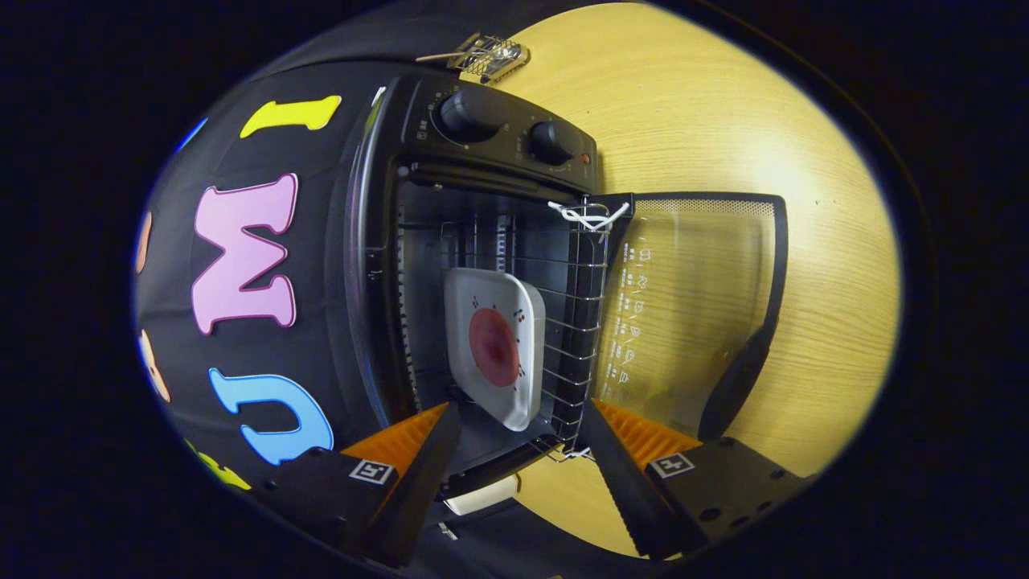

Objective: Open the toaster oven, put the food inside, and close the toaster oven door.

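Inside the open toaster oven [474, 265], on its wire rack [575, 322], sits a white plate [498, 354] bearing what looks like reddish food [493, 347]; the tool [521, 422] hovers wide, empty, before it.

Gripper [518, 450] is hovering rolled sideways, its two fingers [418, 474] standing spread well apart and gripping nothing between them.

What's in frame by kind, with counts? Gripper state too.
Toaster oven, door open: 1
Control knobs: 2
Wire rack inside the oven: 1
White plate holding round red food, on the rack: 1
Small wire holder on the wooden table beyond the oven: 1
Gripper, fingers apart, holding nothing: 1
Total: 7
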Available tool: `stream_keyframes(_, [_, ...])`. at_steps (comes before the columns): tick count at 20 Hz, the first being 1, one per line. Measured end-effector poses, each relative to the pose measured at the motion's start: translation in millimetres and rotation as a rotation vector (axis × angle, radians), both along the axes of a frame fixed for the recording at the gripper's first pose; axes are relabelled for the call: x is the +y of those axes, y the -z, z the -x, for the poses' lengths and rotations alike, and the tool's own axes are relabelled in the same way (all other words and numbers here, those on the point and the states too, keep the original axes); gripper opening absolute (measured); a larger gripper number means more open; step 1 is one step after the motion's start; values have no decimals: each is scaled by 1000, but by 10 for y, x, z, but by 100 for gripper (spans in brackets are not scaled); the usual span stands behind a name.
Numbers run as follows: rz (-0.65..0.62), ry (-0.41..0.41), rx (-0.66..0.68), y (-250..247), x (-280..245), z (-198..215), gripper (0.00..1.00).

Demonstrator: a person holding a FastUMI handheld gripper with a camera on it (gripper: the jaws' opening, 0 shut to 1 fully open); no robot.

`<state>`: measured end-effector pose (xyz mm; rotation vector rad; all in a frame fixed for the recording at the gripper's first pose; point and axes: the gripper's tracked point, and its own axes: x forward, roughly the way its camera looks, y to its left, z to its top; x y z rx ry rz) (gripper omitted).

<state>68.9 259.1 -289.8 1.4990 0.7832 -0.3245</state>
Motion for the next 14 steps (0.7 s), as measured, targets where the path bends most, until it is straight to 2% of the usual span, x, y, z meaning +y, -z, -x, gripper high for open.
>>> stream_keyframes(2, [-9, -35, -31, -110, -8, 73, 99])
stream_keyframes(4, [16, -103, -68, -203, -23, 193, 99])
stream_keyframes(10, [250, -383, -251, -461, -111, 646, 98])
stream_keyframes(14, [415, -529, -277, -346, -176, 971, 98])
